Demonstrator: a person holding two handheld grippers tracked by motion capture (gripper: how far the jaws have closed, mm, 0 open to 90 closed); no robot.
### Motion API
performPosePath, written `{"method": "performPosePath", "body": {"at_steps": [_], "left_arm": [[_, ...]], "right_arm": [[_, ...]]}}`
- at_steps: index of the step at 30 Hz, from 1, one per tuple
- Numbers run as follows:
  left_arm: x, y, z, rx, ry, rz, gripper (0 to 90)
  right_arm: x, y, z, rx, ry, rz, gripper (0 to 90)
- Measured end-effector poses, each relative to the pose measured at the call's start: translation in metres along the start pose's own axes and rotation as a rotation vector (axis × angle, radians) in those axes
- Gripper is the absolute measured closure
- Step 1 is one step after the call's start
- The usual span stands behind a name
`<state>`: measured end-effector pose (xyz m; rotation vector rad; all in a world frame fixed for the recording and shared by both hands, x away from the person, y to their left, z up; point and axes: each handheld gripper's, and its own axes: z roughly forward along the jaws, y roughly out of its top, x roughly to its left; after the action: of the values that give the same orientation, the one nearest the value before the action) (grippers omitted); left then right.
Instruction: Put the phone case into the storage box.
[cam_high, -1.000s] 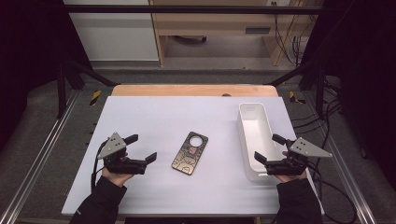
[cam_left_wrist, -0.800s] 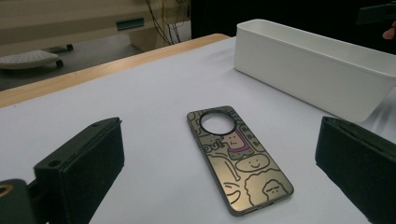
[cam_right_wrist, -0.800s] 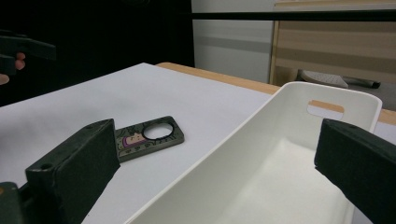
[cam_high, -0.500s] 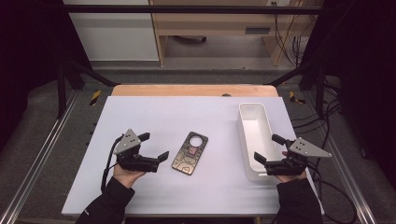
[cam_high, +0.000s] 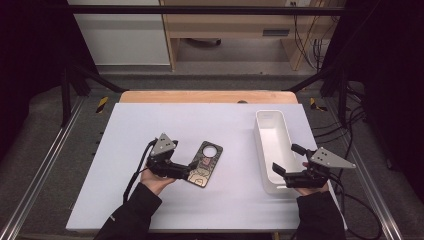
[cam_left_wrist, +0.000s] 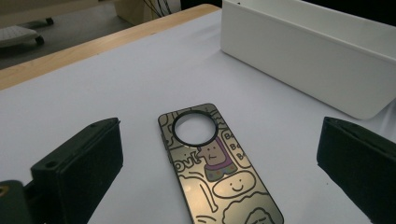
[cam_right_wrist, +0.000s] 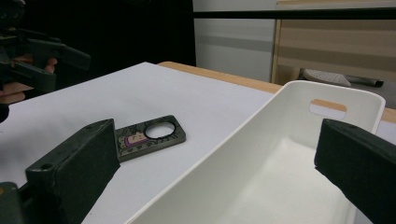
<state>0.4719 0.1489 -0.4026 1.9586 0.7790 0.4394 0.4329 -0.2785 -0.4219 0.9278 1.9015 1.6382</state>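
Note:
A dark phone case (cam_high: 204, 164) printed with cartoon figures and pierced by a round hole lies flat at the middle of the white table top (cam_high: 150, 125). My left gripper (cam_high: 189, 170) is open at the case's near left end. In the left gripper view the case (cam_left_wrist: 233, 186) runs up between the two spread jaws of the left gripper (cam_left_wrist: 218, 154), with nothing clamped. My right gripper (cam_high: 289, 159) is open over the near right rim of a white bin (cam_high: 259, 145). In the right gripper view the bin (cam_right_wrist: 261, 140) sits between the jaws of the right gripper (cam_right_wrist: 217, 158), and the case (cam_right_wrist: 147, 136) lies to their left.
The bin (cam_left_wrist: 303, 51) is long, narrow and holds nothing, standing lengthwise at the table's right side. A wooden strip (cam_high: 200, 96) borders the far edge. Metal rails and cables run beside the table. The left gripper (cam_right_wrist: 42, 56) appears far off in the right gripper view.
My left gripper has moved right across the table, from well left of the phone case to its near end. The right gripper and the bin have stayed put.

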Motion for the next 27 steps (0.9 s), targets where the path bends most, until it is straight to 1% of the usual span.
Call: {"method": "performPosePath", "body": {"at_steps": [1,2,3,5,6,10,12,13,14,16,19,20,22,26,27], "left_arm": [[0.0,0.0,0.004,0.011,0.003,-0.001,0.0],[0.0,0.0,0.004,0.011,0.003,-0.001,0.0],[0.0,0.001,0.011,0.033,0.004,-0.009,0.0],[0.0,0.001,0.014,0.039,0.004,-0.013,0.0],[0.0,0.0,0.02,0.054,0.007,-0.022,0.0],[0.001,0.0,0.033,0.086,0.014,-0.035,0.0],[0.001,0.0,0.036,0.093,0.017,-0.037,0.0],[0.001,0.0,0.041,0.104,0.018,-0.041,0.0],[0.001,0.0,0.041,0.104,0.018,-0.041,0.0],[0.0,-0.001,0.048,0.12,0.018,-0.051,0.0],[-0.001,-0.002,0.056,0.143,0.025,-0.051,0.0],[-0.001,-0.002,0.056,0.143,0.025,-0.051,0.0],[-0.002,-0.004,0.062,0.17,0.031,-0.048,0.0],[-0.002,-0.008,0.072,0.202,0.032,-0.057,0.0],[-0.002,-0.008,0.072,0.202,0.032,-0.057,0.0]], "right_arm": [[0.0,0.0,0.0,-0.001,0.001,0.0,0.1],[0.0,0.0,0.0,-0.001,0.001,0.0,0.1],[0.0,0.0,0.0,0.0,0.0,0.001,0.1],[0.0,0.0,0.0,0.001,0.001,0.001,0.1],[0.0,0.0,0.0,0.0,0.002,0.001,0.1],[0.0,0.0,0.0,0.002,0.002,0.001,0.1],[0.0,0.0,0.0,0.003,0.003,0.001,0.1],[0.0,0.0,0.0,0.003,0.002,0.002,0.1],[0.0,0.0,0.0,0.003,0.002,0.001,0.0],[0.0,0.0,0.001,0.003,0.003,0.002,0.1],[0.0,0.0,0.001,0.003,0.004,0.002,0.1],[0.0,0.0,0.001,0.002,0.004,0.002,0.1],[0.0,0.0,0.0,0.001,0.006,0.003,0.1],[0.0,0.0,0.0,0.002,0.006,0.004,0.1],[0.0,0.0,0.0,0.002,0.006,0.004,0.1]]}}
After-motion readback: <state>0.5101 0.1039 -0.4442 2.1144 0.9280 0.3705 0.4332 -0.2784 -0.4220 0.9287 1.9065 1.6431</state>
